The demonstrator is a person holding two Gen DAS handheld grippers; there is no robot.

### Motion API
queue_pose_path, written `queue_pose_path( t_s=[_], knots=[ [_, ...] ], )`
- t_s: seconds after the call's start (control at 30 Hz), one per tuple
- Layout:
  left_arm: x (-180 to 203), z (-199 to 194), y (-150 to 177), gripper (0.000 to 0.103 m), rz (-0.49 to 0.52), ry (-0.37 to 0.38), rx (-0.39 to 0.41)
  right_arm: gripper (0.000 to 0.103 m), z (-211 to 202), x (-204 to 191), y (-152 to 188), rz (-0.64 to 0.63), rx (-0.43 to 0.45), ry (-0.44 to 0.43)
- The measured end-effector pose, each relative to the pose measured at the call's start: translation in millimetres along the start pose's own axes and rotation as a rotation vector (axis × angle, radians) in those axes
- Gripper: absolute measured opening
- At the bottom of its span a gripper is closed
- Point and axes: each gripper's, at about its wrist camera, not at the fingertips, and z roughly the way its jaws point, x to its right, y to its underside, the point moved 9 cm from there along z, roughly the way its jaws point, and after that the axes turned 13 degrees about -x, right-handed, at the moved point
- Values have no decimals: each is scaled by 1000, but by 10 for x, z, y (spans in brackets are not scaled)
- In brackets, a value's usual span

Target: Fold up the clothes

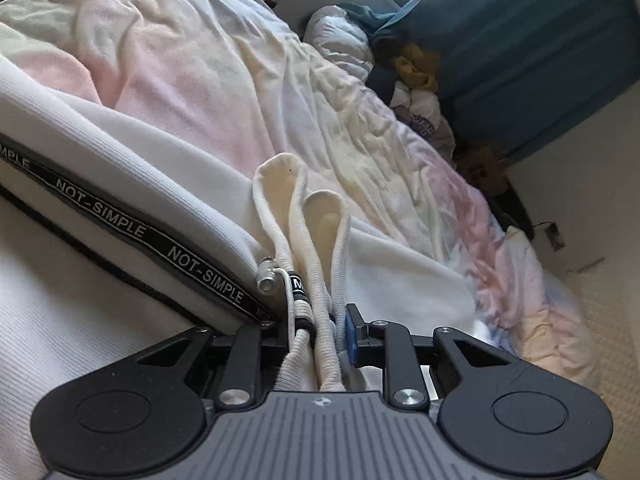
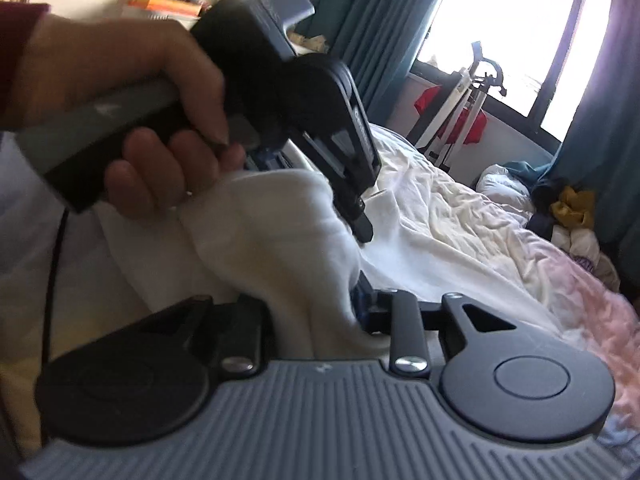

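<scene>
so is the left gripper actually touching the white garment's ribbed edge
Touching. The left wrist view shows the left gripper with the white garment bunched between its fingers, ribbed folds pressed against both.

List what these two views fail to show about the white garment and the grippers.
- Left wrist view: white garment cut off at the left edge; its type unclear.
- Left gripper: fabric and drawstring hide the pads.
- Right wrist view: right gripper buried in blurred cloth; grip unclear.

Open bedsheet (image 1: 248, 92) runs from 10 to 1 o'clock ahead of the left gripper (image 1: 320, 332). A clothes pile (image 1: 416, 80) against the curtain (image 1: 540, 48) blocks 2 o'clock. The garment (image 1: 120, 184) crowds 9 o'clock.
</scene>
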Motion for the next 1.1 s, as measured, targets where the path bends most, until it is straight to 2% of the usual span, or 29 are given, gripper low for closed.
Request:
queue_pose_path(
  t_s=[0.07, 0.17, 0.27, 0.33, 0.37, 0.43, 0.57, 0.73, 0.83, 0.87, 0.9, 1.0, 1.1],
  knots=[
    [19, -21, 4, 26, 17, -7, 10, 33, -230, 43, -46, 32, 23, -37],
    [-15, 7, 28, 28, 11, -7, 18, 36, -589, 96, -90, 104, 107, -125],
    [21, 4, 51, 29, 34, -20, 30, 36, -803, 272, -154, 252, 197, -240],
    [36, -9, 66, 30, 44, -28, 41, 36, -849, 510, -177, 361, 252, -264],
    [36, -22, 73, 30, 45, -31, 47, 38, -804, 642, -151, 419, 252, -236],
    [42, -57, 93, 32, 50, -43, 65, 41, -655, 894, -61, 526, 221, -159],
    [67, -130, 106, 37, 61, -77, 103, 43, -230, 1215, 175, 656, 101, -31],
    [37, -424, 158, 45, 11, -92, 138, 41, 264, 1163, 415, 670, -59, -19],
    [11, -685, 203, 49, -32, -81, 142, 41, 332, 1087, 458, 642, -85, -4],
    [1, -793, 218, 55, -46, -80, 147, 41, 329, 1092, 460, 650, -84, -8],
    [-11, -902, 232, 65, -59, -79, 153, 41, 342, 1107, 466, 662, -83, -16],
    [-81, -1296, 264, 72, -87, -118, 198, 41, 289, 1096, 483, 674, -82, -22],
    [-172, -1684, 335, 75, -33, -233, 222, 40, 228, 1116, 469, 683, -76, -22]
  ],
)
